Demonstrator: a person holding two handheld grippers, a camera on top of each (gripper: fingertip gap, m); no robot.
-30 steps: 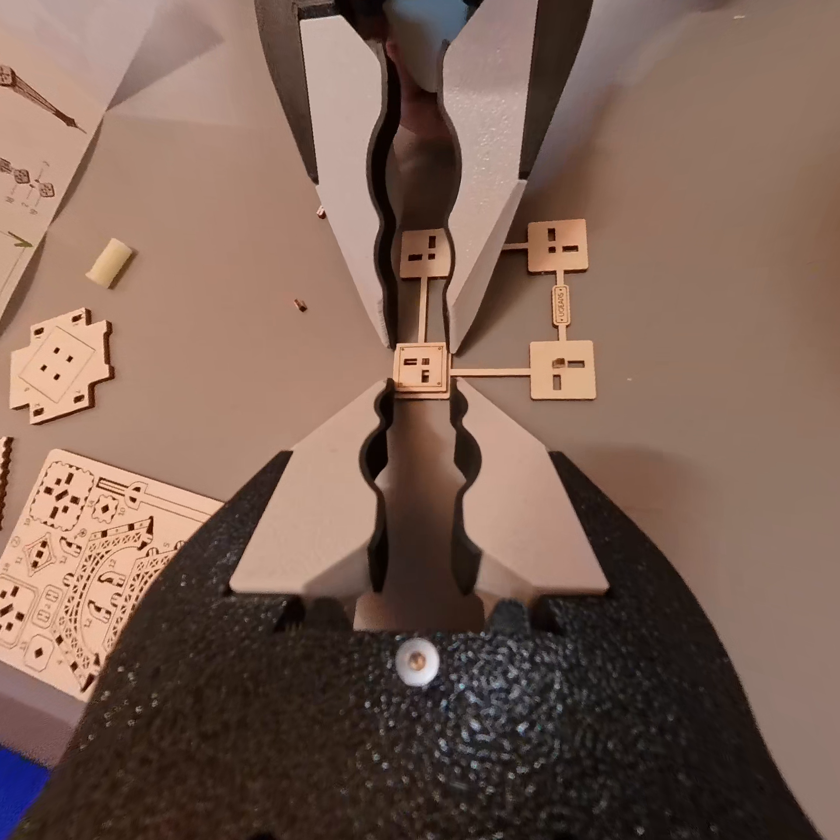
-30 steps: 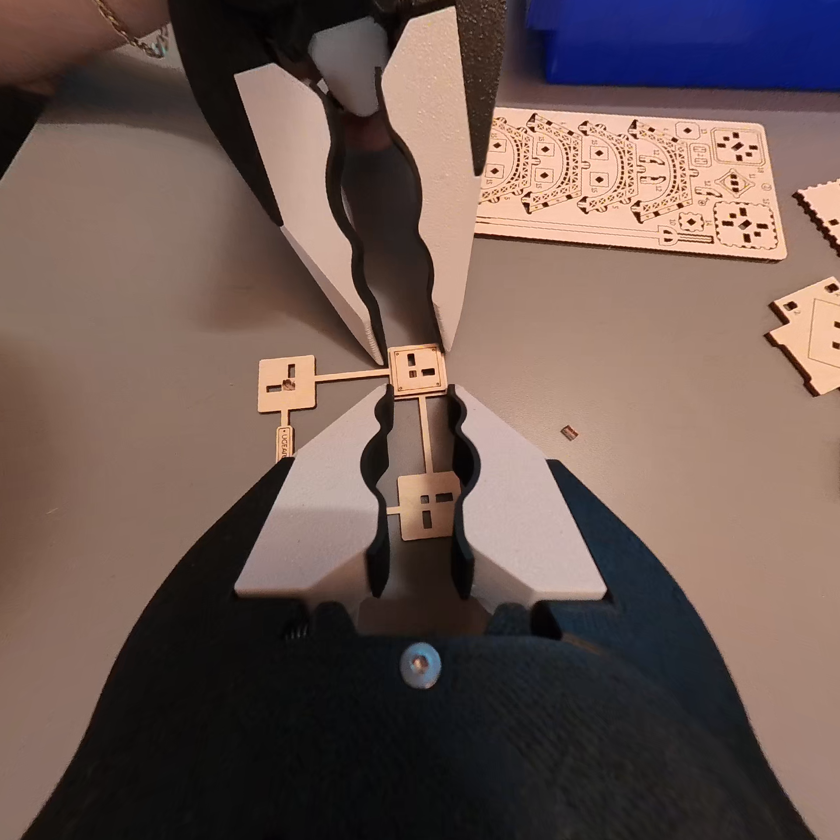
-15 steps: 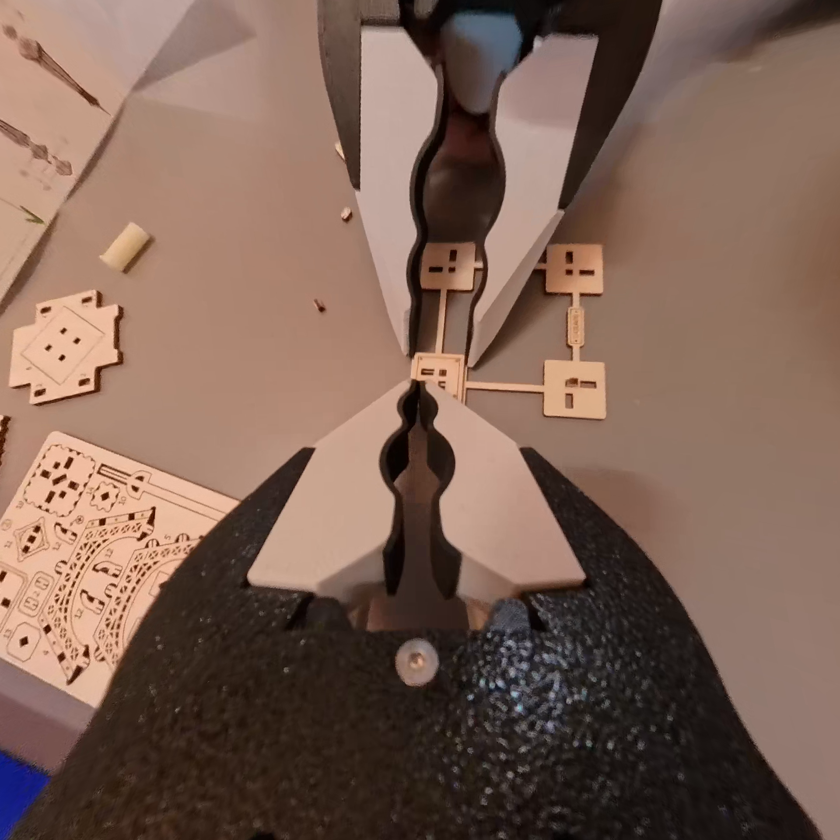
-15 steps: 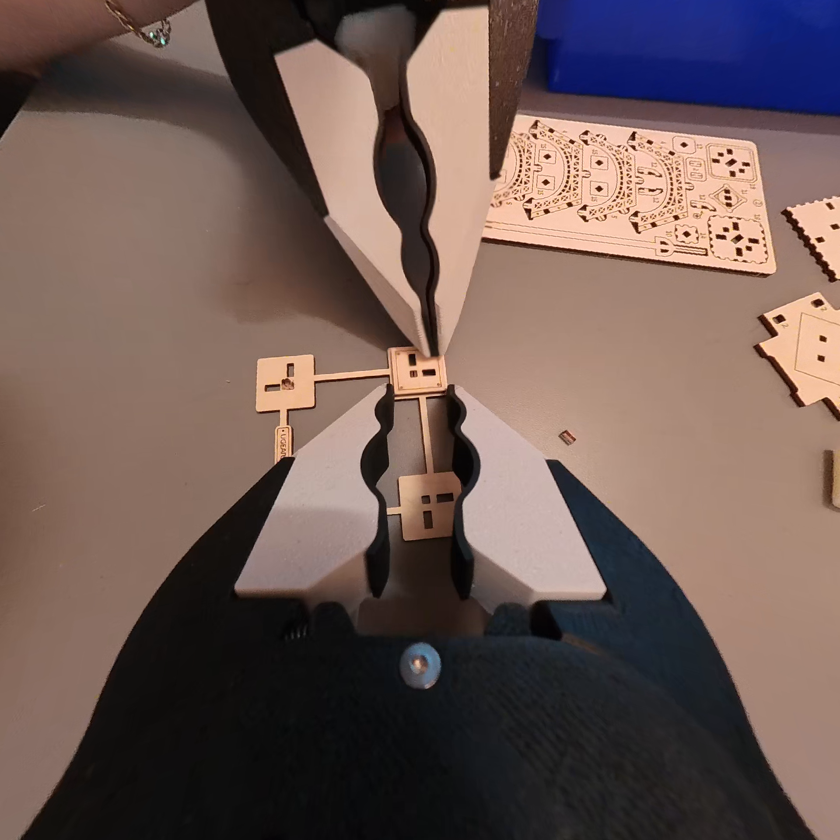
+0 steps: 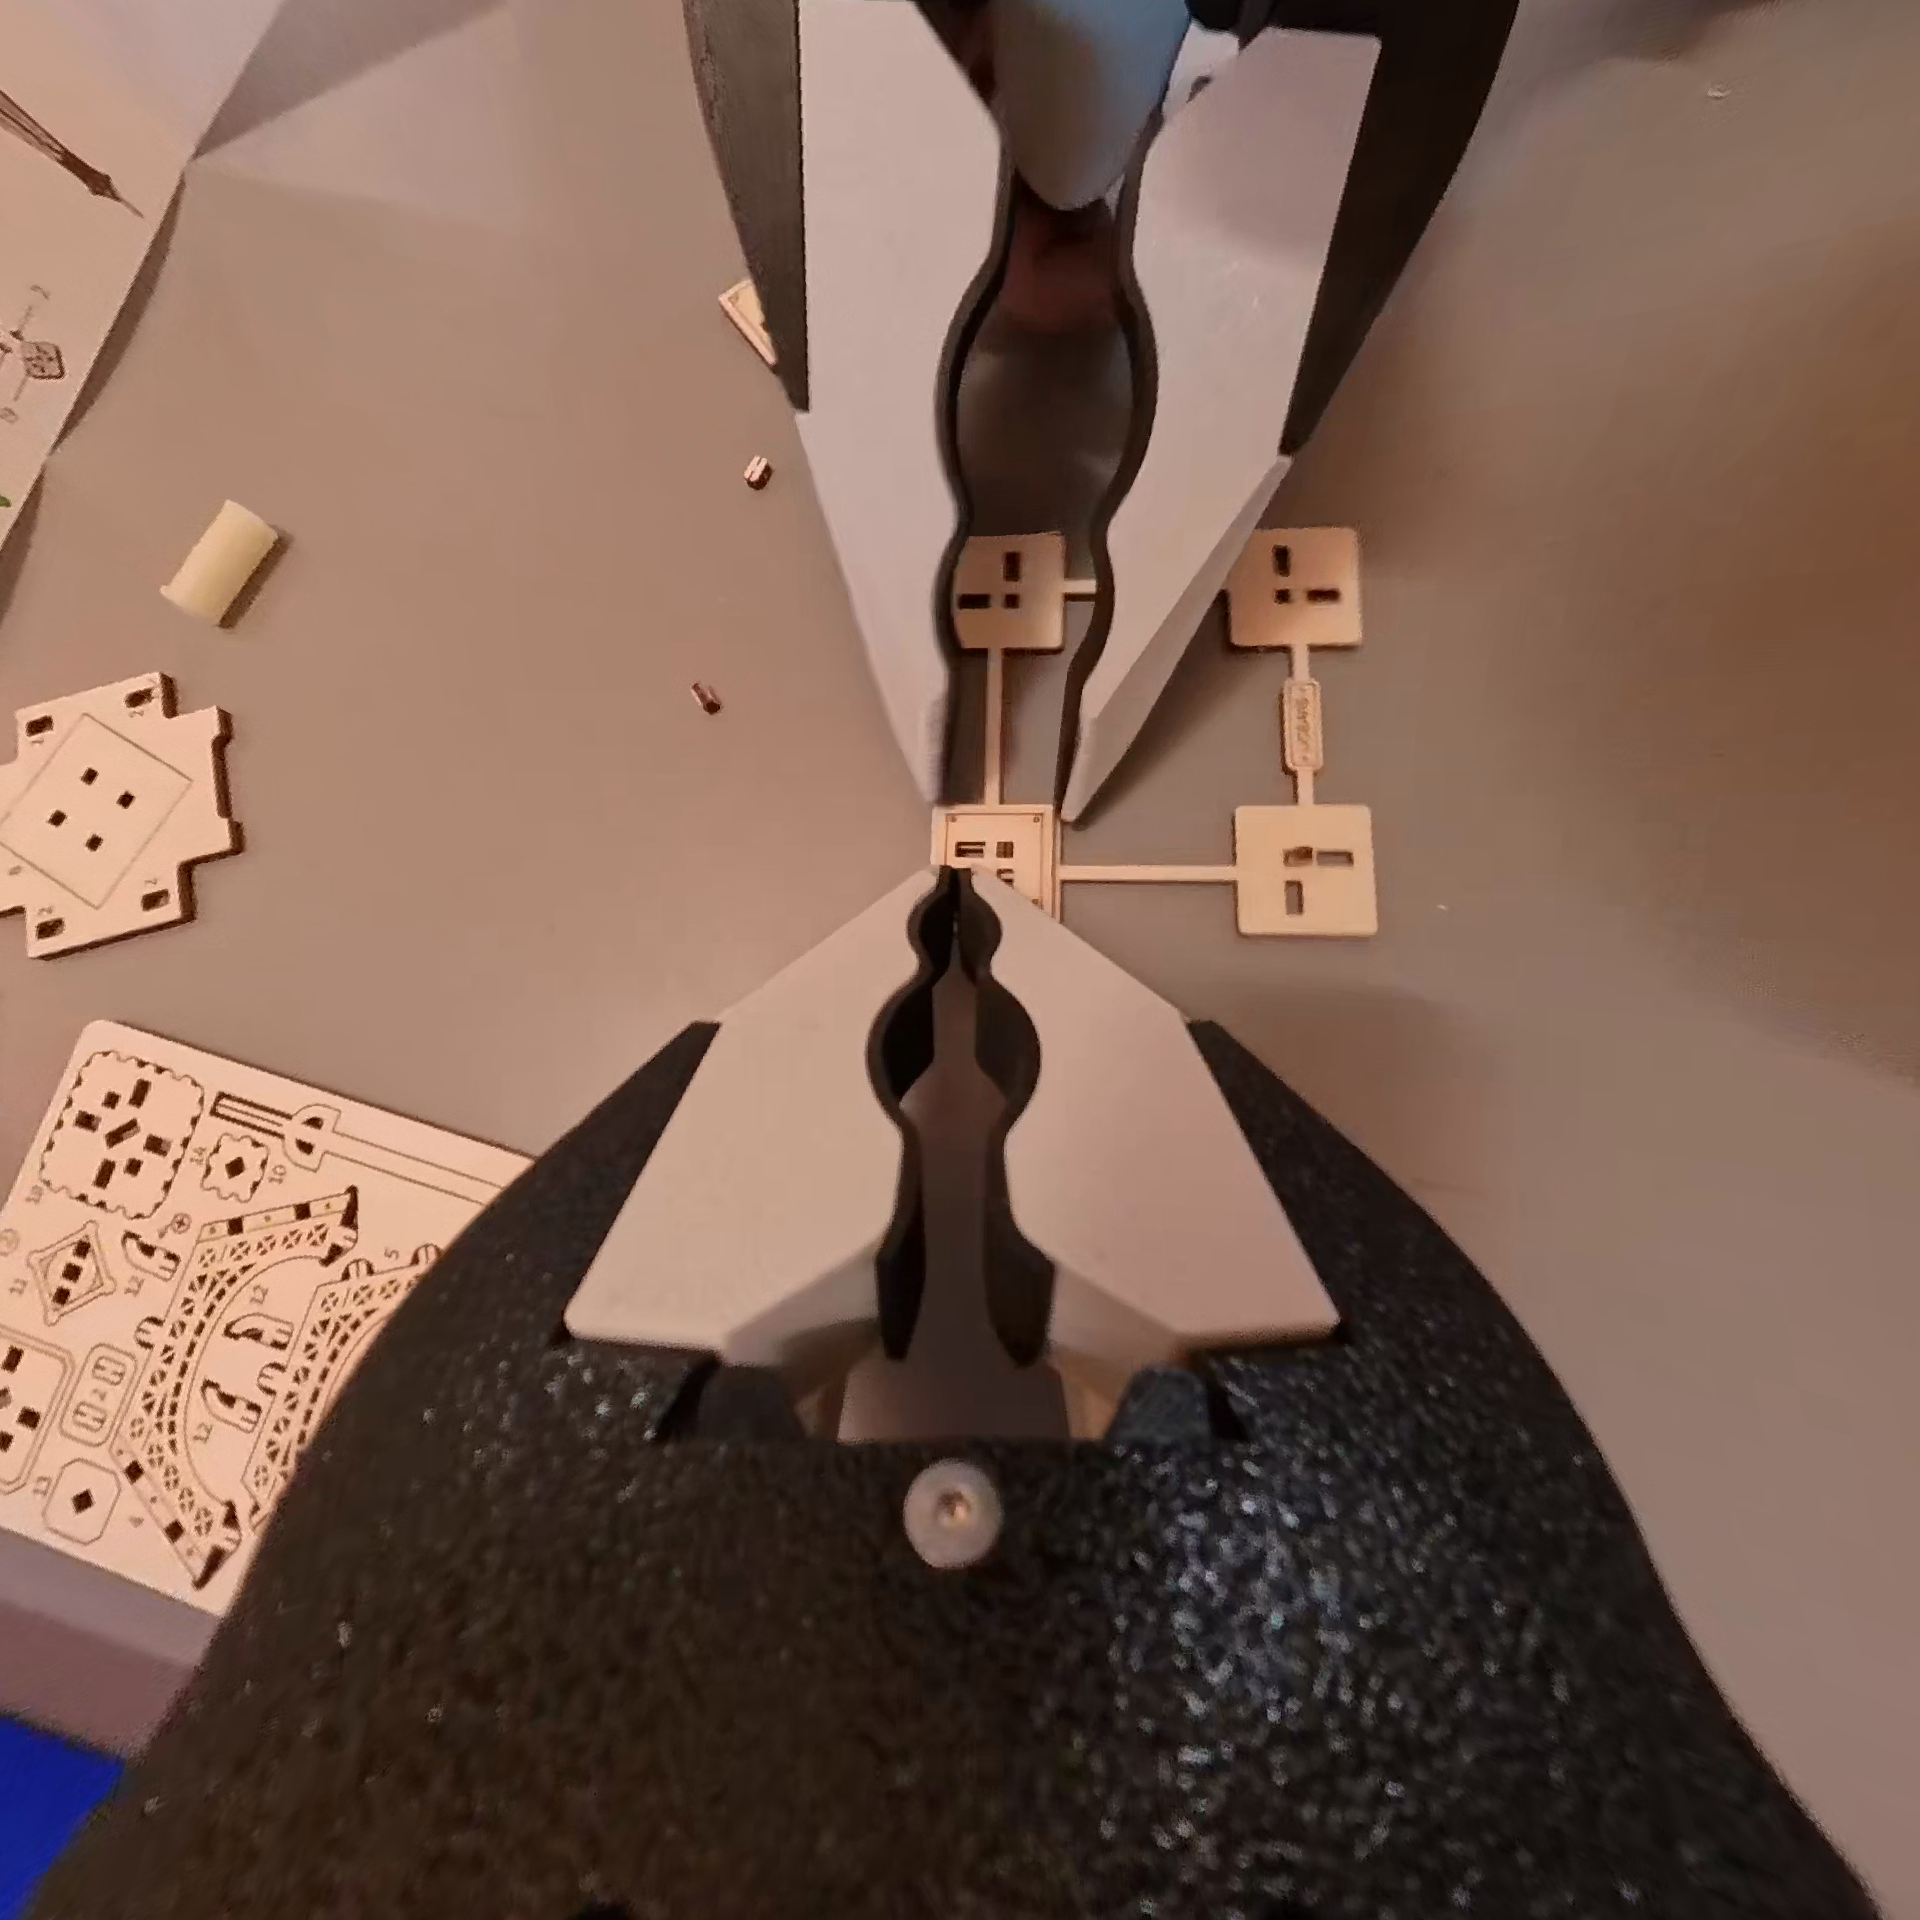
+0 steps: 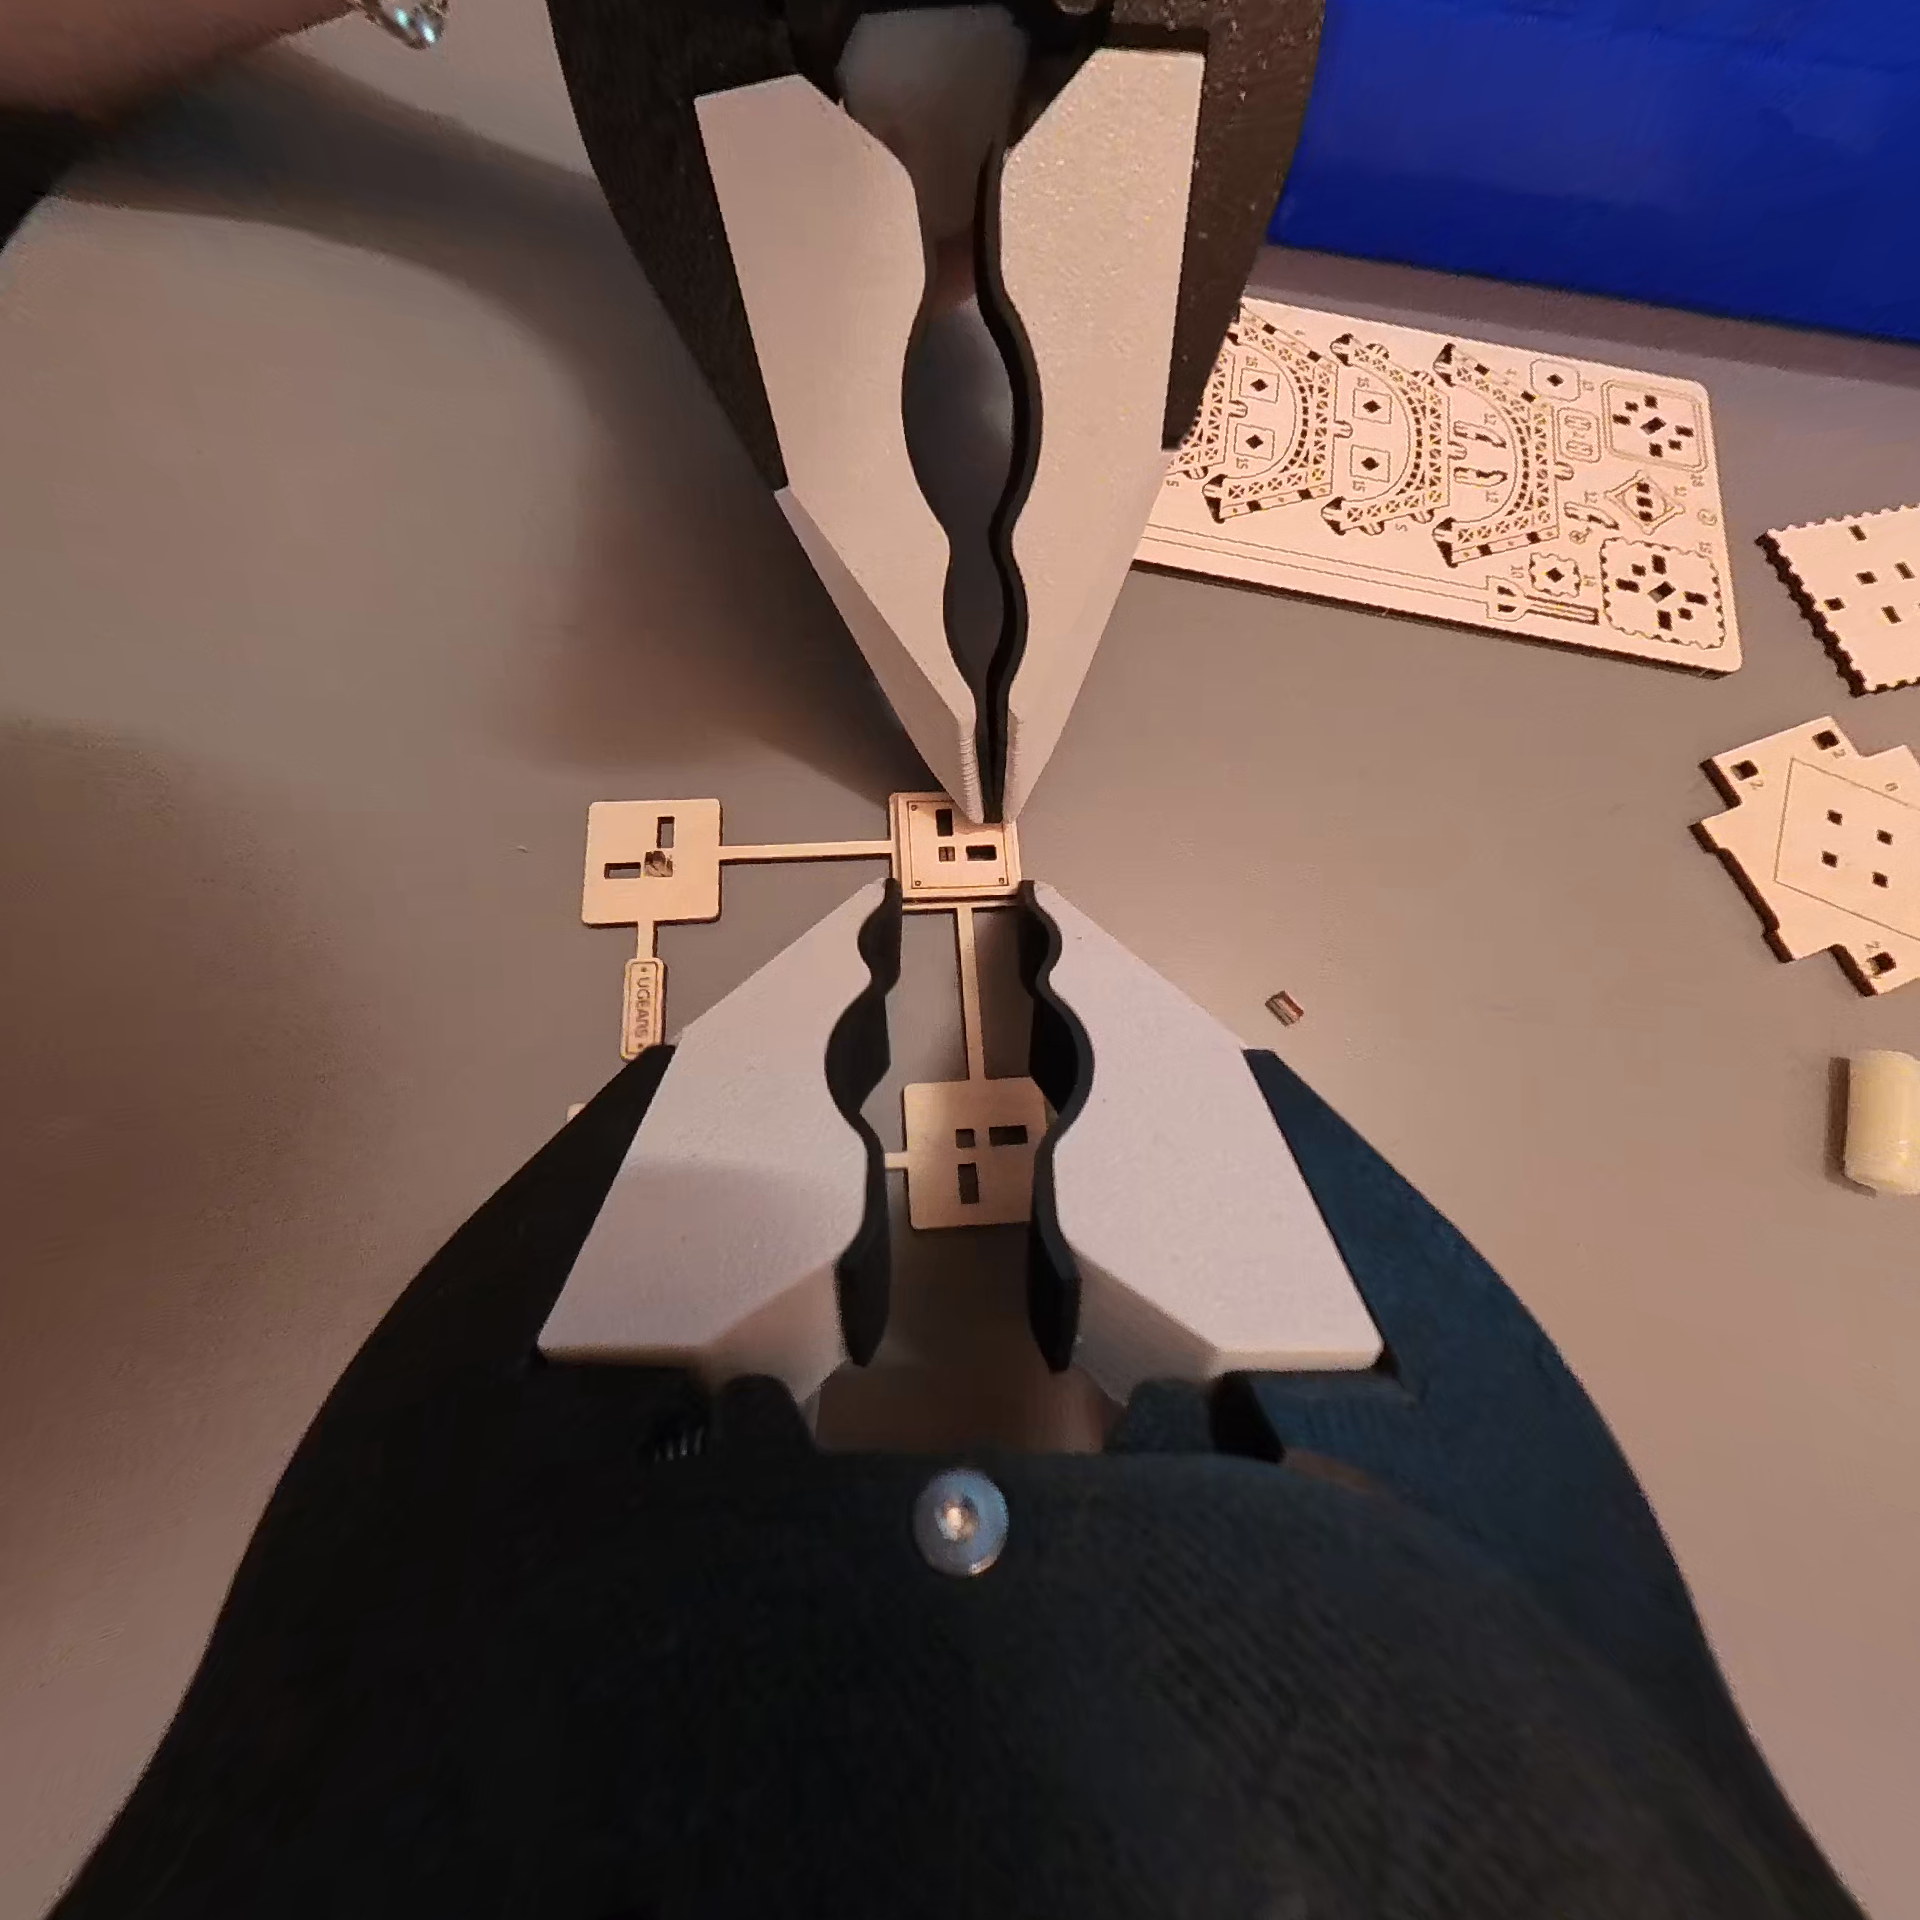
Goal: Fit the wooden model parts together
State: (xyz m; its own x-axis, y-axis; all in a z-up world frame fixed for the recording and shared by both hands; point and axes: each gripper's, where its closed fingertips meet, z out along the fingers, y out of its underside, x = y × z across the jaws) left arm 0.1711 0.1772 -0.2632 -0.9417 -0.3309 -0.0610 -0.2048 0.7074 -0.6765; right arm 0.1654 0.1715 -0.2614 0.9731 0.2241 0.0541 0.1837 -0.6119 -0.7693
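Observation:
A small wooden frame of linked squares (image 5: 1304, 873) lies flat on the grey table (image 5: 520, 312). A small engraved square (image 5: 1003, 844) sits on its corner square and also shows in the right wrist view (image 6: 956, 857). My left gripper (image 5: 954, 881) is shut, and its closed tips press on the edge of that square. It enters the right wrist view (image 6: 987, 816) from the top. My right gripper (image 6: 956, 888) is open, straddles the frame's thin bar and another square (image 6: 971, 1153), and has a tip at each side of the engraved square. It comes from the top in the left wrist view (image 5: 1005, 800).
A wooden parts sheet (image 5: 156, 1299) (image 6: 1455, 499), a cross-shaped plate (image 5: 99, 816) (image 6: 1829, 862), a cream cylinder (image 5: 218, 561) (image 6: 1881, 1132) and tiny brown bits (image 5: 707, 696) (image 6: 1285, 1006) lie around. A blue bin (image 6: 1610, 156) stands behind, a toothed piece (image 6: 1860, 603) and an instruction sheet (image 5: 42, 260) at the edges. Less than 4 cm separates the two grippers' tips.
My left gripper has closed from open and its tips have moved onto the engraved square. My right gripper has stayed open around the frame.

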